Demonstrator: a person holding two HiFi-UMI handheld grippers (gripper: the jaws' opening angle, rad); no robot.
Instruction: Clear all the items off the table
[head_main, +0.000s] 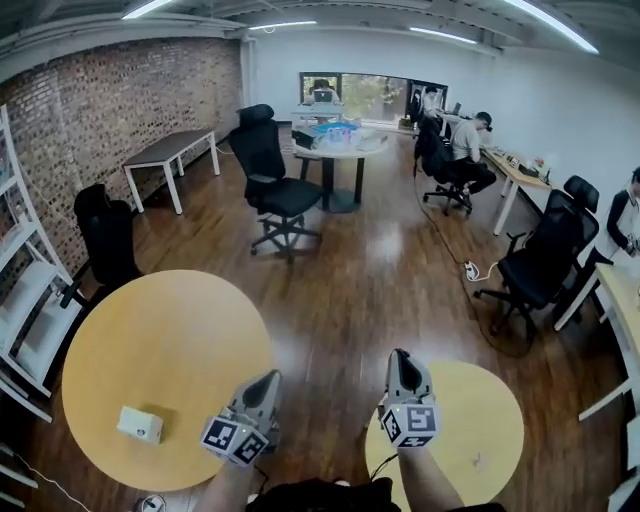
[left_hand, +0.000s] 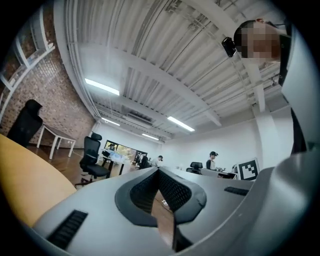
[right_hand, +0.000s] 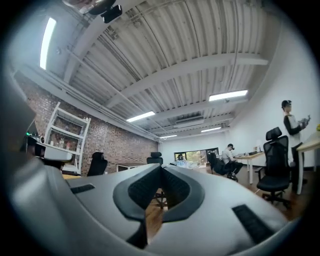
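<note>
Wooden floor (head_main: 380, 270): is stretching across the whole office, with desks and seated people along its far and right sides.
Large round table (head_main: 170, 340): is standing at the lower left, its yellow top carrying a single item.
Small round table (head_main: 490, 420): is standing at the lower right, well apart from the large one.
Black office chair (head_main: 270, 175): is sitting on the floor beyond both tables.
Left gripper (head_main: 268, 380): is hovering just off the large round table's right rim, jaws pressed together with nothing between them.
Right gripper (head_main: 402, 356): is hovering by the small round table's left rim, jaws fully closed and empty.
White box (head_main: 140, 424): is lying near the front edge of the large round table, left of the left gripper and clear of it.
</note>
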